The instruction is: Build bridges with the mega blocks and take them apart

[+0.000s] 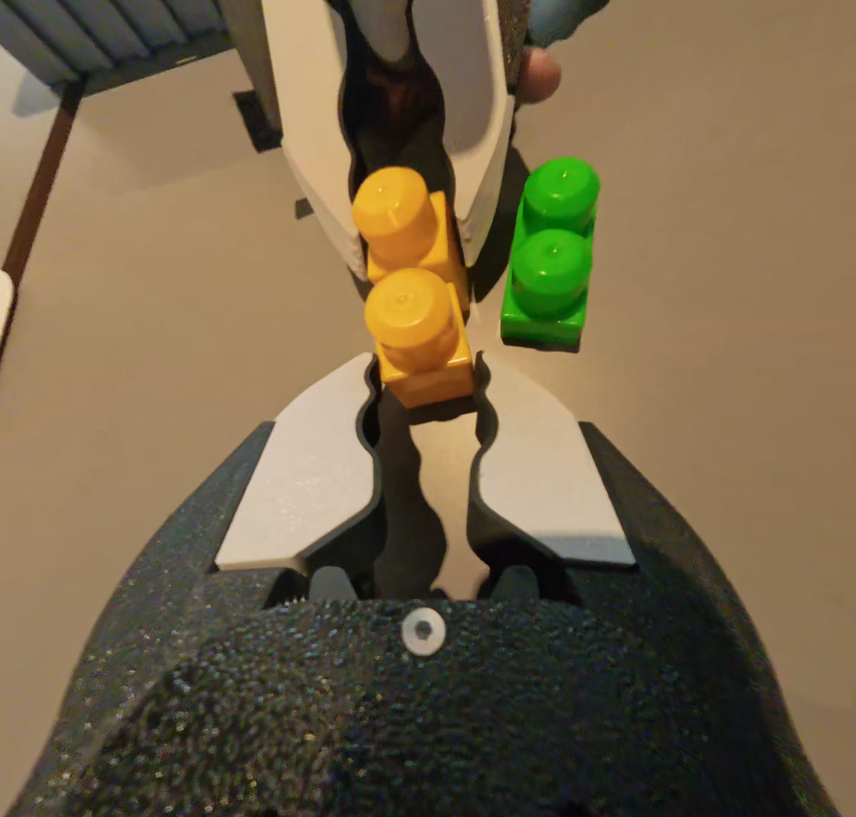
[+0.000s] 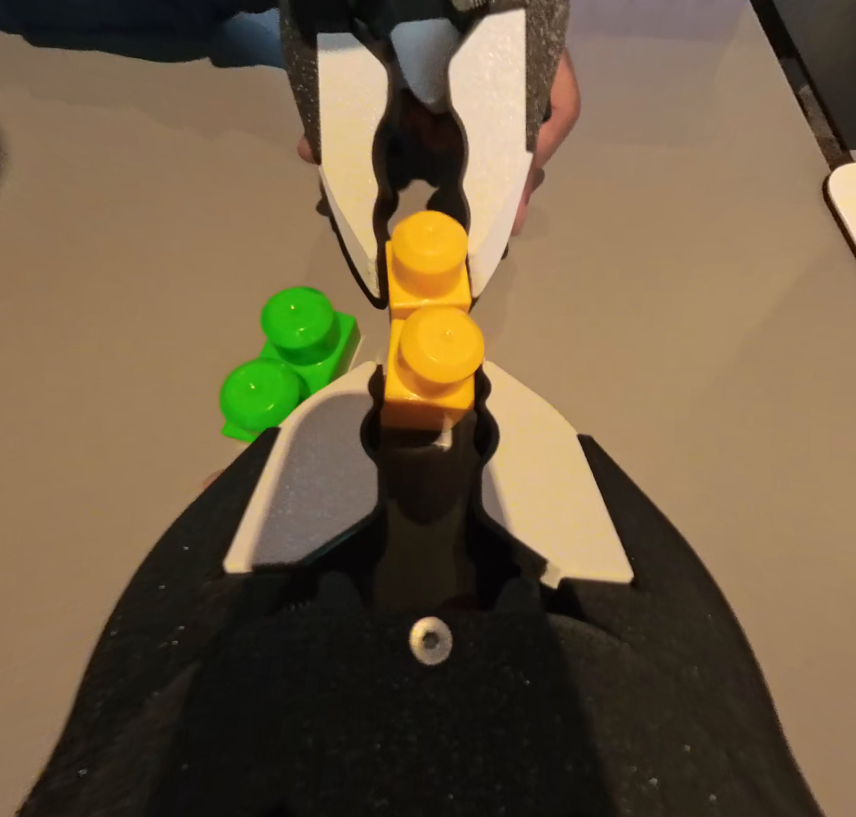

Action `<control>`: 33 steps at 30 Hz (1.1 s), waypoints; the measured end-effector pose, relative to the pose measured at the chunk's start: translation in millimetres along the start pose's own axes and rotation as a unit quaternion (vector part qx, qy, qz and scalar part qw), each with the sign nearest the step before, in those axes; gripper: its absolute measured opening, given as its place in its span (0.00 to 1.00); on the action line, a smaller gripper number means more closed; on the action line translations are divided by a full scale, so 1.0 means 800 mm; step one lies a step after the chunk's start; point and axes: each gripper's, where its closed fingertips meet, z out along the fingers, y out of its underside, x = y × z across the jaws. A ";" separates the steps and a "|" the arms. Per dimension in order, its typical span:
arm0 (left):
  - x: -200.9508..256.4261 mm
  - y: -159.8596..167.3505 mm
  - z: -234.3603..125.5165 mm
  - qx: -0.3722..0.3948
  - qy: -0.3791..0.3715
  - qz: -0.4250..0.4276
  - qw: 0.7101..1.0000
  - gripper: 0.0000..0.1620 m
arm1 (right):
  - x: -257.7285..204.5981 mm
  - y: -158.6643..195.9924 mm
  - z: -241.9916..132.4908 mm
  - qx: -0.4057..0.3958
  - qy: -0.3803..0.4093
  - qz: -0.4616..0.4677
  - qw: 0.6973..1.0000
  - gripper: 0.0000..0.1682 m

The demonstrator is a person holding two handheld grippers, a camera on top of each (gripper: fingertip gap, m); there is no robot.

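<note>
Beige worktop point(image 1: 162, 285) carries both claws, each clamped on one yellow block point(image 1: 424, 345); the green block point(image 1: 549, 266) lies just beside. Uneven squeezing could pop either yellow block point(image 2: 428, 266) loose.

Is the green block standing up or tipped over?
Standing up. The green two-stud plastic block sits flat on the beige table, both studs pointing up, with no tool touching it.
</note>
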 end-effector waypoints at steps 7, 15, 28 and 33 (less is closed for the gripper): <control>0.004 -0.003 0.004 0.006 0.037 0.014 0.999 0.23 | -0.009 -0.002 0.003 0.002 -0.021 -0.021 1.000 0.22; 0.008 -0.004 0.005 0.007 0.037 0.024 0.999 0.23 | -0.007 0.005 0.009 -0.027 -0.007 -0.023 0.999 0.22; 0.006 0.000 0.008 -0.009 0.033 0.021 0.999 0.24 | -0.006 0.015 0.014 -0.057 -0.001 -0.021 0.998 0.23; 0.000 0.009 -0.004 -0.010 0.007 0.010 1.000 0.28 | -0.002 0.011 0.002 -0.025 -0.001 0.006 1.000 0.32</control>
